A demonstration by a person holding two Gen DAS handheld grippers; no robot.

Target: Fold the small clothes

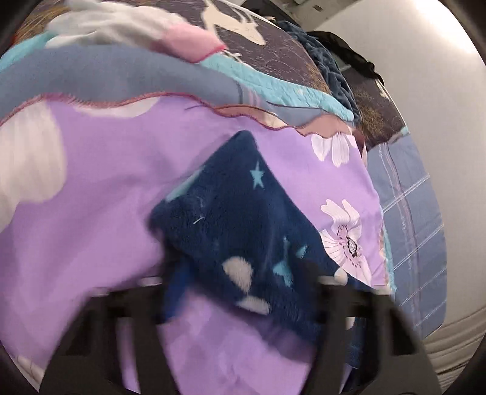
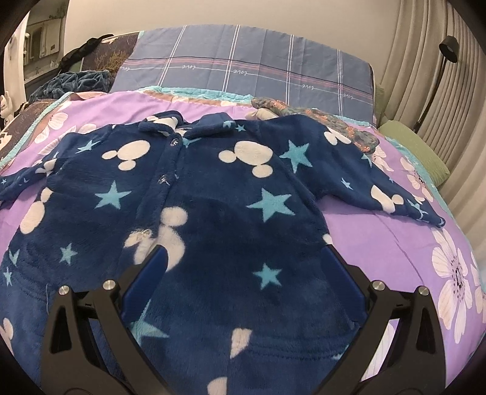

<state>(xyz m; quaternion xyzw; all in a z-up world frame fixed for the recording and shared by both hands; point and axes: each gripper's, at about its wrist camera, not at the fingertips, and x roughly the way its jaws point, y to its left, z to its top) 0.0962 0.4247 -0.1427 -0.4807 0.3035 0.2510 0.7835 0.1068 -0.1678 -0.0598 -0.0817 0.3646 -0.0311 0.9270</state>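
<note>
A navy fleece pyjama top [image 2: 212, 197] with white mouse heads and light-blue stars lies spread flat, front up, on a purple floral quilt [image 2: 379, 243]. Both its sleeves stretch out sideways. My right gripper [image 2: 246, 258] hovers open just over the lower body of the top, with fabric below its fingers and nothing pinched. In the blurred left wrist view, one navy sleeve end [image 1: 237, 212] lies on the quilt [image 1: 106, 182]. My left gripper [image 1: 243, 282] straddles it, its jaws standing apart on either side of the sleeve.
A blue plaid pillow [image 2: 243, 60] lies at the bed's head, with a green cushion [image 2: 416, 149] to its right. A floor lamp [image 2: 446, 48] and curtain [image 2: 404, 76] stand beyond. A dark blue blanket [image 2: 73, 80] is bunched at back left. Pale and pink cloths [image 1: 121, 27] lie past the quilt.
</note>
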